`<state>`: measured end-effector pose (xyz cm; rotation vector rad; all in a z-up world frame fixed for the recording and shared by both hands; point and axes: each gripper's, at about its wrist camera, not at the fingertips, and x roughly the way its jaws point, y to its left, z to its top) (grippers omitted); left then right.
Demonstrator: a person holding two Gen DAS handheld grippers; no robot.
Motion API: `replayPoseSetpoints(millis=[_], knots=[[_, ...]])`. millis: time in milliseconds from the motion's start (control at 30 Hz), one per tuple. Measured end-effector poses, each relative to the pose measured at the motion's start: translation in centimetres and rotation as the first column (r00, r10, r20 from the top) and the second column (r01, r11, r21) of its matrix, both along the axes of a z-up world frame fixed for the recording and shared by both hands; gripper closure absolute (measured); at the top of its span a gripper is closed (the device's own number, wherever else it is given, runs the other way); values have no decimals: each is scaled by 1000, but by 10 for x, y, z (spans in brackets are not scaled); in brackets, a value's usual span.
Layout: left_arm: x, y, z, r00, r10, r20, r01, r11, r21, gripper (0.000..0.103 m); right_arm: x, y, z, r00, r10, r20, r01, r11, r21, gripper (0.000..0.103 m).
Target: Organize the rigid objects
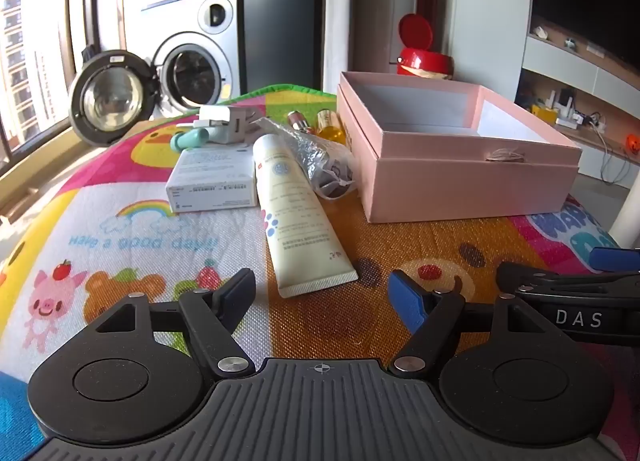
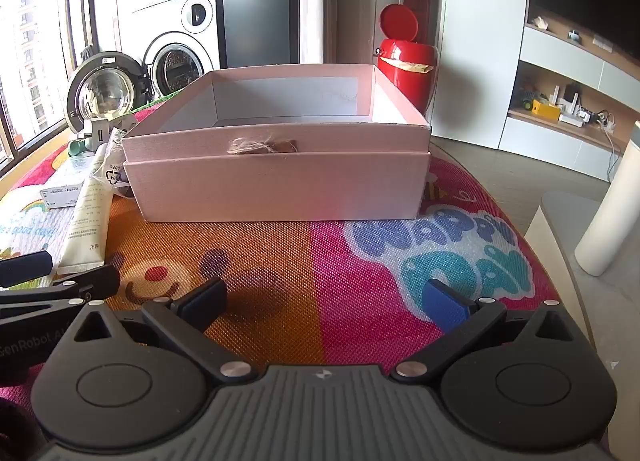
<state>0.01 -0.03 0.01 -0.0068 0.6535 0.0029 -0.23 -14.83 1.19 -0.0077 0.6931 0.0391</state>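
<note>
Several small things are lying bunched at centre-left of the left view, a white carton beside a cream tube, waiting to be sorted. Right of them the pink box is sitting empty. Left gripper and right gripper are both hovering wide, holding nothing.

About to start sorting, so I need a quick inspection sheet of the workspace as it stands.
Surface: colourful cartoon play mat, bare in front of both grippers.
Job's things: open pink box, nothing seen inside; cream tube, white carton, plastic-wrapped item, amber bottle lie left of it.
Clutter: nothing seen.
Grippers: left gripper and right gripper both open, holding nothing.
Cables: wires on the far shelf.
Surroundings: washing machine with its door open, red bin.
</note>
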Motion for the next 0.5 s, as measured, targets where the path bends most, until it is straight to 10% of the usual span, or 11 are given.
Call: replayPoseSetpoints(millis=[500], knots=[[0, 1, 0, 1000, 0, 2, 0, 1000, -9, 24, 0, 0, 0, 1000, 0, -5, 0, 1000, 9, 0]])
